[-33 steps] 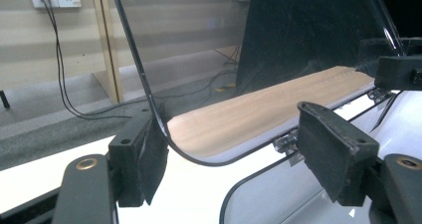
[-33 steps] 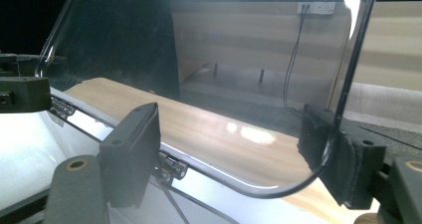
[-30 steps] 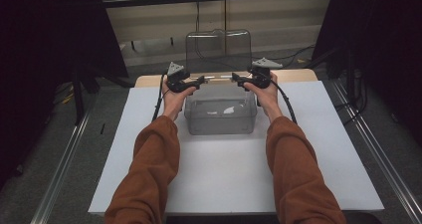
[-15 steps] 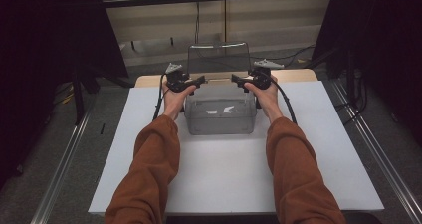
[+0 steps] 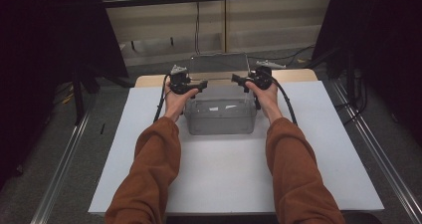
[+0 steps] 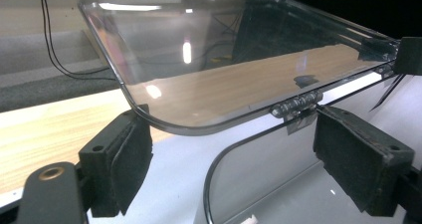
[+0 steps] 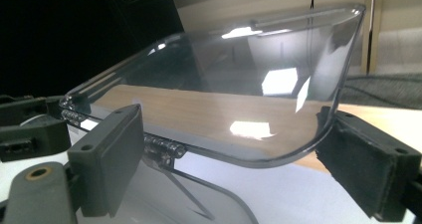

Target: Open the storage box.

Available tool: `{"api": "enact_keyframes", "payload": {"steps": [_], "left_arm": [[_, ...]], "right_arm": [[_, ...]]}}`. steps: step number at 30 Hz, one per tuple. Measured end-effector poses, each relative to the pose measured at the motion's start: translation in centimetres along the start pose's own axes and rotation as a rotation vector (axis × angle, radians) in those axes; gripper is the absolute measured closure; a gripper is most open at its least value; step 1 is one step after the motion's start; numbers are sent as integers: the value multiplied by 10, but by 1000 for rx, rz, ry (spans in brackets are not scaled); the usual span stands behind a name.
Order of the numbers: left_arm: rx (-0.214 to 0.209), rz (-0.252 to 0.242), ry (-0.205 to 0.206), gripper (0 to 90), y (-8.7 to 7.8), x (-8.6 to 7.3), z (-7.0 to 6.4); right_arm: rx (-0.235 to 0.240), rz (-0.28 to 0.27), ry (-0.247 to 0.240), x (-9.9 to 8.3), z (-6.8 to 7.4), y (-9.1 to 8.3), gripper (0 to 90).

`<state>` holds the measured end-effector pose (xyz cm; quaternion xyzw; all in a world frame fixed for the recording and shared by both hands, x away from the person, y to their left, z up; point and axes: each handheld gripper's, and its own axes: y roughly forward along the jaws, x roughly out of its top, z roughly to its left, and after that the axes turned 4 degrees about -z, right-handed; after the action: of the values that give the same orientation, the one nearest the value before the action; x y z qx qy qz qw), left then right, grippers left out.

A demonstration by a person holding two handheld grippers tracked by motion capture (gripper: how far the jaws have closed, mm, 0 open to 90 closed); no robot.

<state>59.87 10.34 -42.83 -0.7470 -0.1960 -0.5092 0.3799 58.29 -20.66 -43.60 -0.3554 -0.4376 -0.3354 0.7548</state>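
Worktop [image 5: 224,174] coverage in the high view is a white sheet, with a clear plastic box [image 5: 220,115] standing toward its far middle. Your left gripper [image 5: 193,86] sits at the box's far left corner and your right gripper [image 5: 241,80] at its far right corner, each pointing inward toward the other. The clear lid [image 5: 219,64] stands raised behind the box, tilted back on its hinge edge, between the two grippers. Both of your forearms, in rust-coloured sleeves [image 5: 149,169], enter from the bottom edge. In the left gripper view, the left gripper [image 6: 226,157] has its jaws set wide apart, one on each side of the lid [image 6: 224,59]; the lid's rounded corner rests on or just above the left-hand jaw, though contact cannot be confirmed, and the right-hand jaw stands clear of the lid, just below the hinge [image 6: 296,104]. Nothing is clamped. The box's rim [image 6: 234,149] curves below between the jaws. In the right gripper view, the right gripper [image 7: 239,169] likewise holds its jaws wide apart, bracketing the lid [image 7: 224,89]; the lid's rounded corner lies against or just beside the right-hand jaw, and a hinge [image 7: 161,147] sits next to the left-hand jaw. No grip is closed on the lid here either.
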Motion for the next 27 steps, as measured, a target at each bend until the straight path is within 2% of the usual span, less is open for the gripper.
{"api": "enact_keyframes", "payload": {"steps": [3, 6, 8, 11, 20, 27], "left_arm": [[0, 12, 0, 159, 1, -1, 0], [0, 52, -20, 161, 3, -5, 1], [-20, 54, -101, 160, 3, -7, 5], [-7, 58, -74, 158, 3, -6, 3], [-3, 71, -49, 157, 0, -7, 2], [-2, 62, -47, 147, -1, -7, 0]], "right_arm": [[-7, 7, 36, -1, -1, -1, 83], [-45, 1, -13, 1, 1, -1, 68], [-55, -4, -34, 1, 3, -2, 63], [-47, -8, -49, 1, 4, -2, 84], [-58, -16, -62, 1, 5, -3, 83], [-67, -19, -82, 1, 6, -5, 82]]}}
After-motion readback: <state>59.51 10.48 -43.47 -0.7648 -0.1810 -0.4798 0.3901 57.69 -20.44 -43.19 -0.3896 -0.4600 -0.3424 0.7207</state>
